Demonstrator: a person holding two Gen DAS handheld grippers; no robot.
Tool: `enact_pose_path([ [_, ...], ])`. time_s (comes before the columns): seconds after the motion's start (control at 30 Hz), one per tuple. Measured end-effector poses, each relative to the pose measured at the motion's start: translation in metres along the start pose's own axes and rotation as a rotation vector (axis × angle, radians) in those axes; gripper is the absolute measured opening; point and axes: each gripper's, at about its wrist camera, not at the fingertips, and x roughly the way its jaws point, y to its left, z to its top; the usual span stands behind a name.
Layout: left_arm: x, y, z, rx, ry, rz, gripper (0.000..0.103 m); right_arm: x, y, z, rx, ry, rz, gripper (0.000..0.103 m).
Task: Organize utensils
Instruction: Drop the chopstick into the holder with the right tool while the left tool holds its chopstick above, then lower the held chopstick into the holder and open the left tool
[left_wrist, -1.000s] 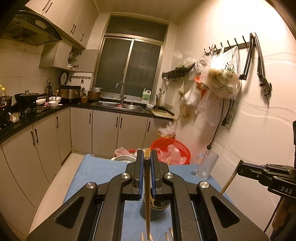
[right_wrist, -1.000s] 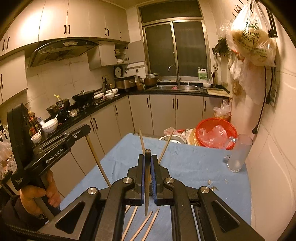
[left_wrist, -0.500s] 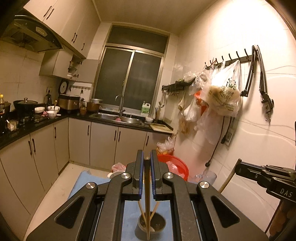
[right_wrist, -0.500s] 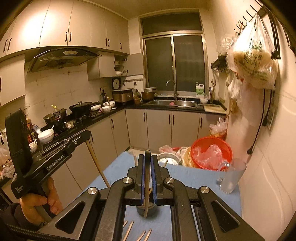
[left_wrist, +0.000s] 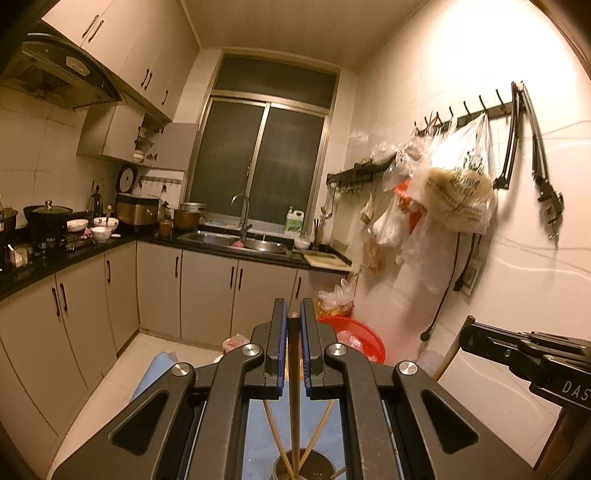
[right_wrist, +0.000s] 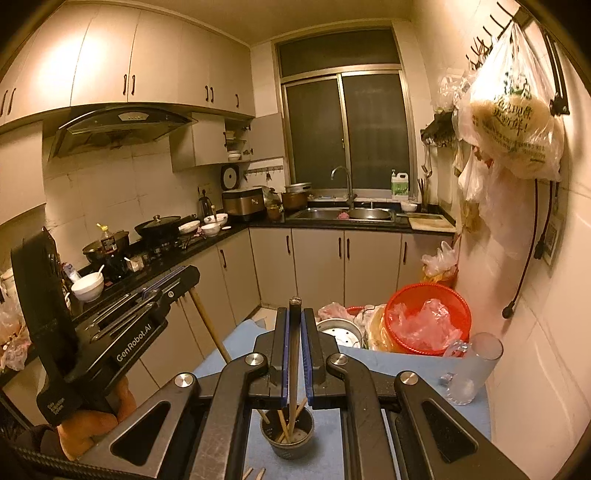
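Observation:
A dark round utensil cup (right_wrist: 287, 435) stands on the blue-covered table (right_wrist: 388, 363) with several chopsticks in it; it also shows in the left wrist view (left_wrist: 308, 466). My left gripper (left_wrist: 294, 325) is shut on a wooden chopstick (left_wrist: 294, 398) held upright, its lower tip inside the cup. My right gripper (right_wrist: 294, 321) is shut on another chopstick (right_wrist: 293, 376), its lower end also reaching into the cup. Loose chopsticks (right_wrist: 255, 472) lie on the cloth in front of the cup. The left gripper shows in the right wrist view (right_wrist: 177, 282), and the right gripper in the left wrist view (left_wrist: 469, 332).
A clear glass mug (right_wrist: 471, 369) stands at the table's right edge by the wall. A red basket (right_wrist: 428, 317) and a metal pot (right_wrist: 338, 332) sit at the far end. Kitchen cabinets (right_wrist: 314, 266), sink and stove lie beyond. Bags hang on the right wall (left_wrist: 454, 192).
Both grippers rose and tipped up over the cup with their chopsticks. The chopstick tips now stand inside the cup, where earlier they hung over the cloth in front of it.

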Motion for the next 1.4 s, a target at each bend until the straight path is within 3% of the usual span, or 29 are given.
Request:
enact_pose_path([
  [0.57, 0.049, 0.02, -0.049, -0.011, 0.091, 0.05, 0.006, 0.061, -0.02, -0.035, -0.018, 0.088, -0.038, 0.006],
  [1.4, 0.05, 0.034, -0.083, -0.05, 0.164, 0.072, 0.007, 0.091, -0.033, -0.066, 0.041, 0.182, -0.051, 0.007],
])
